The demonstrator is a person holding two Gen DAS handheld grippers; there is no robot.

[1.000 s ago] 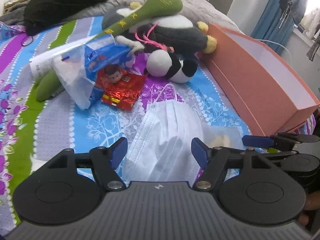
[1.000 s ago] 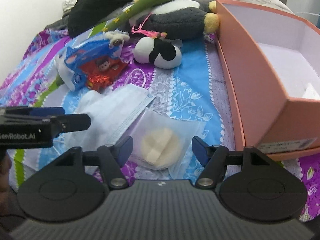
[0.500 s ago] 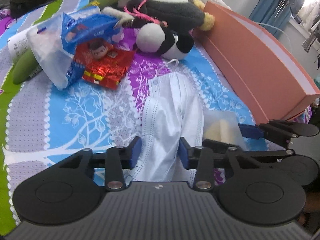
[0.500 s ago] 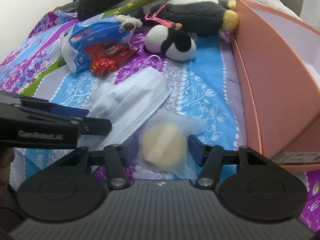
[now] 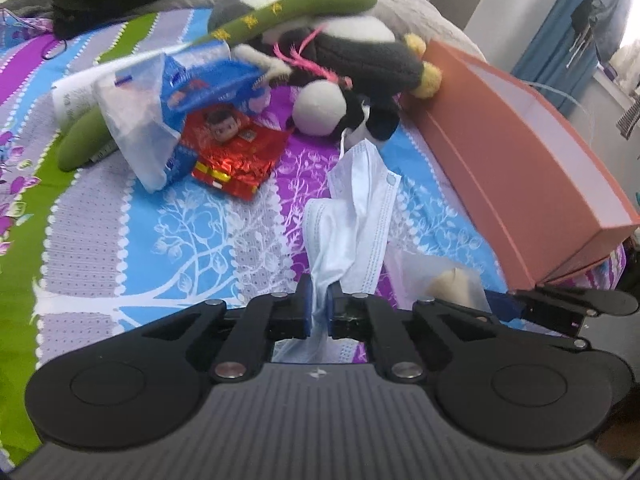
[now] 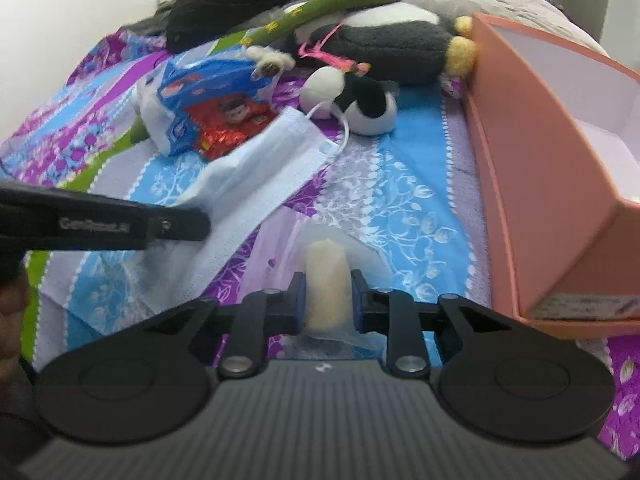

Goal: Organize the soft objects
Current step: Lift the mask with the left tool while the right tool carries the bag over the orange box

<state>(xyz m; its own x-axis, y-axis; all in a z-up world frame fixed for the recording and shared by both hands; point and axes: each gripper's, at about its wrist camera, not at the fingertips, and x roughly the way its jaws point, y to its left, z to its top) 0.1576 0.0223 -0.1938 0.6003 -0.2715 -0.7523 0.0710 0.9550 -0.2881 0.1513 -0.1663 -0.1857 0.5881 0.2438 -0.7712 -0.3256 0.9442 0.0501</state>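
Left tool (image 5: 318, 304): both blue pads drawn nearly together, a thin fold of the white face mask (image 5: 352, 216) pinched between them. Linkage arms folded inward, tool pitched steeply downward toward the bed.

Right tool (image 6: 329, 300): jaws closing, with the bagged cream pad (image 6: 326, 280) between the pads, squeezed into an upright oval, both pads against its sides. Tool also pitched steeply downward.

Relative placement: the right tool's fingers (image 5: 560, 308) show just beside and to the right of the left tool; the left tool's fingers (image 6: 120, 222) cross in from the left of the right tool, slightly ahead of it.
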